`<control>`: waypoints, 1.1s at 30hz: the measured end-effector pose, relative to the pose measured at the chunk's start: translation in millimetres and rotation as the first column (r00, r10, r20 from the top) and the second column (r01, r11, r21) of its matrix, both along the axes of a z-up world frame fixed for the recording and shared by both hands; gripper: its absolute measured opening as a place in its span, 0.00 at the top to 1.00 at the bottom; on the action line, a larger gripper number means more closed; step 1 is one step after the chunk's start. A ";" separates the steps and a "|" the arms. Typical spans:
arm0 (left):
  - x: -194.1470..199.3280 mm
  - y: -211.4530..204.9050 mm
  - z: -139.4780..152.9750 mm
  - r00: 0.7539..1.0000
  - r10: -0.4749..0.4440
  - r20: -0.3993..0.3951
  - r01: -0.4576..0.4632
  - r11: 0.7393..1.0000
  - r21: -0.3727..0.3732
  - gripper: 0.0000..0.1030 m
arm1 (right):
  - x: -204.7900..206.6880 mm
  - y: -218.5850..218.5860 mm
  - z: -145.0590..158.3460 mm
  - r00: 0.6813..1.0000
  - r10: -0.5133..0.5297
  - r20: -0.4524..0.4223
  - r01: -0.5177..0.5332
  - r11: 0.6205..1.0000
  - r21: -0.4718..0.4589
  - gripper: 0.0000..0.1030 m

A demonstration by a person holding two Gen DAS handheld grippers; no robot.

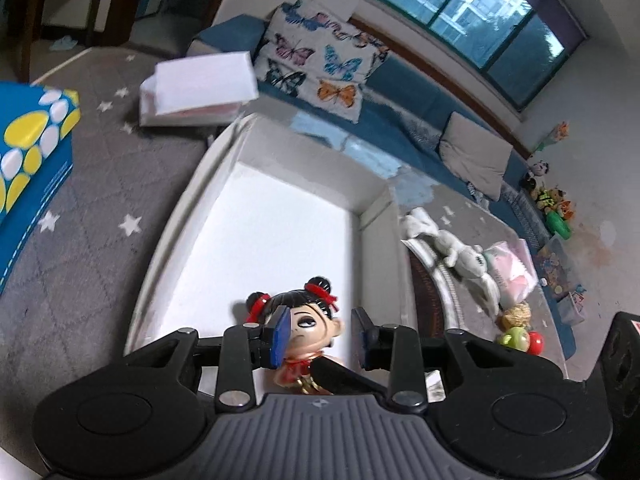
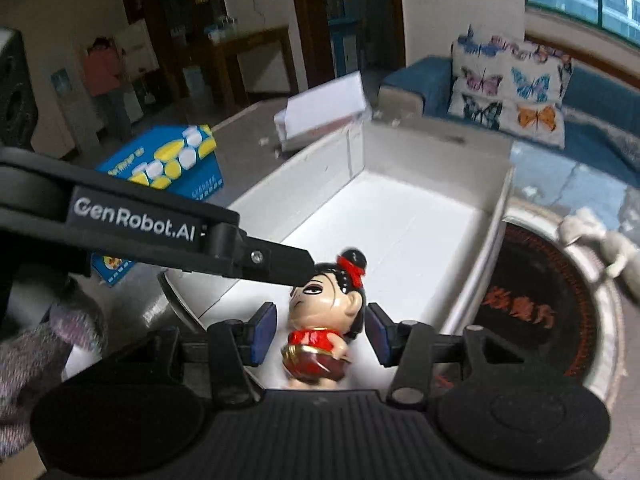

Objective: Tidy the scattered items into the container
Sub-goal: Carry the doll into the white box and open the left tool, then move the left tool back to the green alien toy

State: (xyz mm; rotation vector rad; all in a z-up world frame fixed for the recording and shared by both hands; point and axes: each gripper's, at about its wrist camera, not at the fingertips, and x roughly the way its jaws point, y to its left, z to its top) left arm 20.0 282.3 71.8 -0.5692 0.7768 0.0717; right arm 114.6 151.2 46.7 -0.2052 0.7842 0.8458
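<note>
Both tools hang over the open white cardboard box, and both have their jaws spread with nothing clamped. Between the blue pads of the left tool sits the small glossy doll figurine with black hair buns, red ribbons and a red tunic; its head is close against the left pad, while the other pad stands clear of it. From the right wrist view the right tool frames the same figurine with a gap on each side, and the black finger of the left tool crosses in from the left, its tip at the doll's forehead.

The figurine appears to be lying or leaning on the white floor of the box, near the end closest to both tools; whether it is resting fully or still propped by the left pad I cannot tell.

The likely trouble is the crowding. Two tools around one small, smooth, top-heavy toy could knock it: a pad dragging past the head on the way out may tip or flick it toward the low wall, or catch a hair bun and lift it. The tools could also strike each other, since one finger already reaches into the other's space.

Beyond the box, on the grey star-patterned rug, a white plush animal toy and small round red and green toys lie loose, so more collecting probably remains.
</note>
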 end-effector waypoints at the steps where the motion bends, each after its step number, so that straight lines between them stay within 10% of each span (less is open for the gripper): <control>1: 0.1 -5.4 3.6 1.000 -0.011 0.012 0.011 1.000 0.003 0.66 | -1.7 -6.2 2.8 1.000 -0.002 0.011 0.002 1.000 0.008 0.51; 18: 68.7 -155.3 -9.7 0.969 -0.242 0.039 0.243 0.970 -0.020 0.66 | 24.2 -212.6 -3.2 0.923 -0.350 0.158 0.355 0.935 -0.004 0.39; 33: 170.5 -255.8 -40.5 0.911 -0.410 0.043 0.412 0.909 -0.065 0.66 | 78.4 -304.7 -49.3 0.850 -0.522 0.069 0.522 0.853 0.014 0.40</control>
